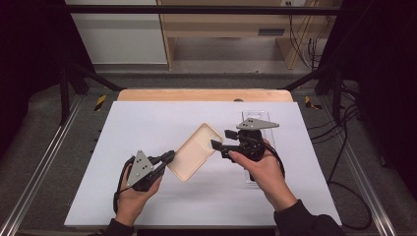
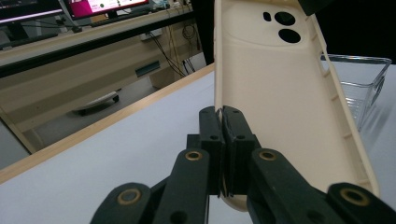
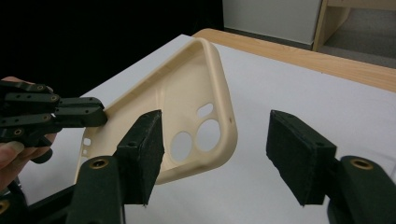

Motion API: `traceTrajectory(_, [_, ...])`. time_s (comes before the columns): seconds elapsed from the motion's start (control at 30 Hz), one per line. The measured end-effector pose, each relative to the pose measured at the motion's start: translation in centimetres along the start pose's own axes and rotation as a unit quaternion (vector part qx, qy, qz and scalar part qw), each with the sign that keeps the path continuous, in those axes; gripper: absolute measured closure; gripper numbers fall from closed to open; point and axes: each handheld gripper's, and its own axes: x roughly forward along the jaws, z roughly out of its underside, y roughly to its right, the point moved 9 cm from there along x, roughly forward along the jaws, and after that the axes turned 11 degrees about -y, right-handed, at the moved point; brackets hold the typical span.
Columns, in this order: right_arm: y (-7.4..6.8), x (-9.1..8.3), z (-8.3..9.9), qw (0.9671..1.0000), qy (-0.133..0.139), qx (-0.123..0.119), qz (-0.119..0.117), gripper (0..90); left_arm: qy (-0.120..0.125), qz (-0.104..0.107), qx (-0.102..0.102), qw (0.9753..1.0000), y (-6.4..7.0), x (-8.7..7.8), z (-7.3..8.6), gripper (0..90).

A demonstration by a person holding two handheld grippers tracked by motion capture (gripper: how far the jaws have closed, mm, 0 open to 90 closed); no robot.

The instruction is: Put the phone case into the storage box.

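The left gripper (image 1: 167, 158) holds the cream phone case (image 1: 195, 151) above the tabletop (image 1: 147, 123), jaws clamped on its thin bottom rim, while the right gripper (image 3: 215, 154), jaws apart, nears its camera corner; light and flexible, it likely grips best by the rim.

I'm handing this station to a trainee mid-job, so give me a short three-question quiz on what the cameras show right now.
1. True or false: the left gripper is shut on an edge of the cream phone case.
2. The right gripper is: A) shut on the cream case, B) open, with its jaws apart near the case's camera-hole end, C) lying on the table.
3. What lies on the white table behind the right gripper in the high view?

Key:
1. True; its jaws pinch the case's rim.
2. B.
3. A clear phone case, lying flat and apart from the cream one.
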Motion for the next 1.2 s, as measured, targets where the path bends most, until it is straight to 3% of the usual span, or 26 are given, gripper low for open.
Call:
traceTrajectory(0.23, [0.2, 0.5, 0.3, 0.9999, -0.008, 0.006, -0.005, 51.1, 0.005, -0.003, 0.006, 1.0000, 0.1, -0.2, -0.2, 88.1])
traceTrajectory(0.4, [0.5, 0.4, 0.3, 0.9995, -0.001, 0.025, -0.017, 62.8, 0.005, -0.006, 0.006, 0.9999, 0.0, -0.1, -0.2, 88.1])
traceTrajectory(0.87, [0.8, 0.7, 0.9, 0.9989, -0.011, 0.040, -0.024, 73.5, 0.001, -0.012, 0.012, 0.9999, 0.3, 0.1, 0.0, 88.1])
traceTrajectory(1.2, [1.4, 0.8, 0.8, 0.9993, -0.008, 0.036, 0.001, 78.5, -0.022, -0.004, 0.011, 0.9997, 0.9, 1.1, 0.8, 88.0])
